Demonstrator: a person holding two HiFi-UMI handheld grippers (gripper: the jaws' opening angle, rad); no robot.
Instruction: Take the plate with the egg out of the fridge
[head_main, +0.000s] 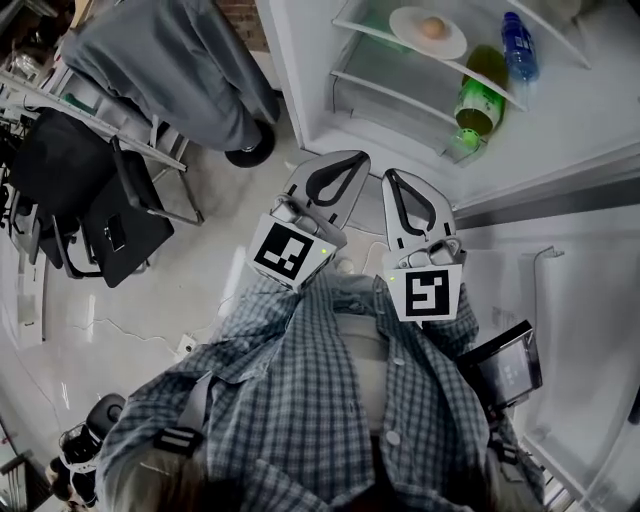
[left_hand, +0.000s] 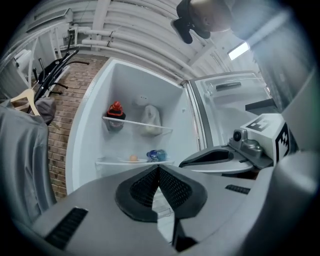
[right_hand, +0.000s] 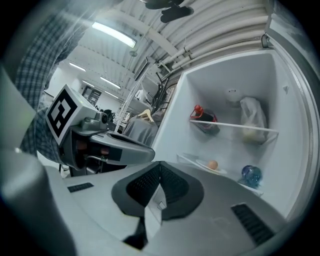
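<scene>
We hold the left gripper (head_main: 332, 183) and the right gripper (head_main: 406, 203) side by side before our chest, both pressed together, empty, aimed at the open fridge (head_main: 310, 80). The plate (head_main: 448, 43) with the egg (head_main: 432, 28) sits on its shelf (head_main: 372, 32), well apart.

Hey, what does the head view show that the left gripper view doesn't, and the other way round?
Only the head view: a green bottle in the fridge, and the person's checked shirt. Only the left gripper view: the upper shelf with a red-capped item and a white bag, plus a brick wall. Both: the open fridge, the plate with the egg, and a blue bottle beside it.
</scene>
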